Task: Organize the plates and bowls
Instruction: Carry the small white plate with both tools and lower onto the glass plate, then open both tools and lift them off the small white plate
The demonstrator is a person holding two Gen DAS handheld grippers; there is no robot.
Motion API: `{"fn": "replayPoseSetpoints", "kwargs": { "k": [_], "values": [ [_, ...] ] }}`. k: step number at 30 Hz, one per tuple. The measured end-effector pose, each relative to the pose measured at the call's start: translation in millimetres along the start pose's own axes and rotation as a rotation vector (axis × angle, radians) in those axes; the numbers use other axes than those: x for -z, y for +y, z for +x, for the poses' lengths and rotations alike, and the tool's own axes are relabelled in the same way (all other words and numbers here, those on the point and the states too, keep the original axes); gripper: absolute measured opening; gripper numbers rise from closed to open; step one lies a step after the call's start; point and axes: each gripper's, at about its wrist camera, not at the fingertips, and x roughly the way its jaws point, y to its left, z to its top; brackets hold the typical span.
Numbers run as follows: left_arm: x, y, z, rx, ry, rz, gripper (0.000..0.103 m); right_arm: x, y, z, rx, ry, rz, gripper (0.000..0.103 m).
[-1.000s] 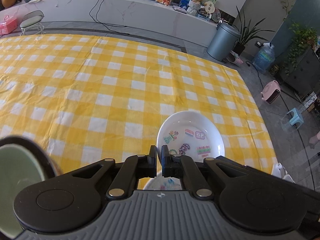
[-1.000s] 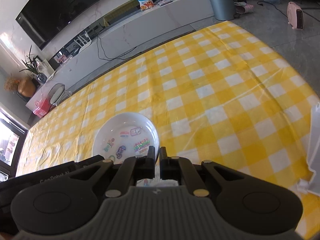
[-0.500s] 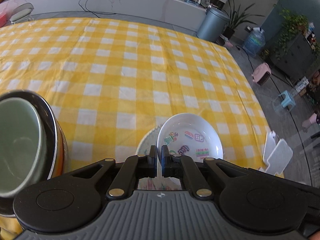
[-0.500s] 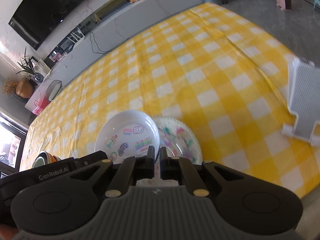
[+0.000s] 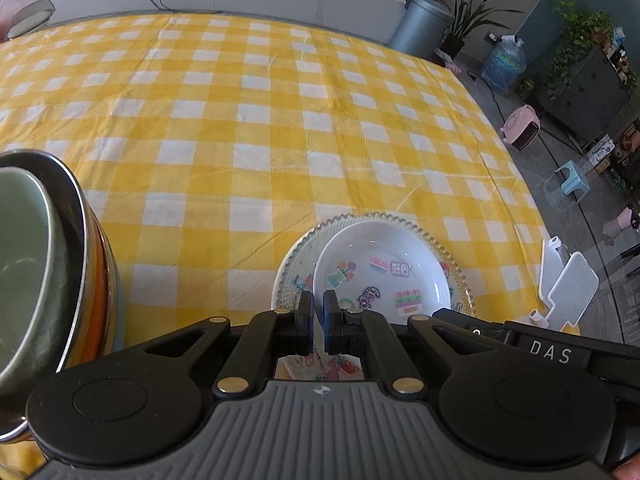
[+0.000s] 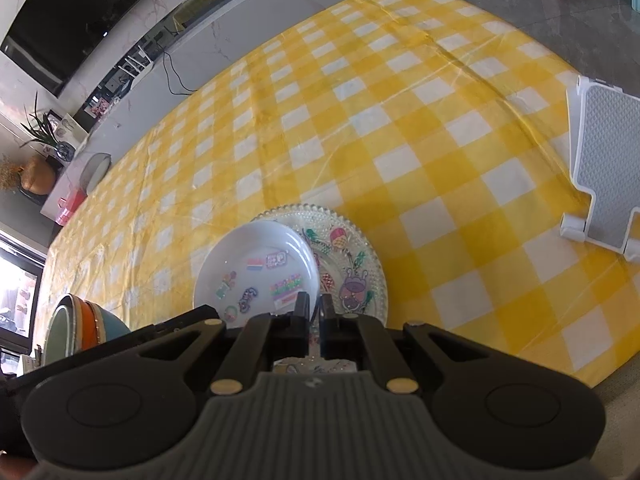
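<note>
White dish [image 5: 380, 264] sits over glass plate [image 6: 352, 264]; left gripper [image 5: 318, 320] and right gripper [image 6: 315, 312] both clamp the dish's rim; stacked bowls [image 5: 40, 272] left of plate.

Both views are taken from just behind each tool, angled steeply down onto the bench [image 5: 280, 128] at close range. The white plate [image 5: 384, 264] on the glass plate [image 6: 352, 248] is shared by both.
</note>
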Motion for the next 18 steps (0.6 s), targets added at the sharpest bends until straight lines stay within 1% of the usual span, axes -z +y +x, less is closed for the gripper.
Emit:
{"fn": "replayPoseSetpoints", "kwargs": {
  "k": [8,18],
  "values": [
    [1.5,-3.5,1.9,0.009,0.048,0.021,0.005,4.1,1.3,-2.0,0.057,0.021,-0.003,0.001],
    [2.1,-4.7,2.1,0.012,0.064,0.032,0.005,6.7,0.8,-5.2,0.069,0.029,0.005,0.002]
  ]
}}
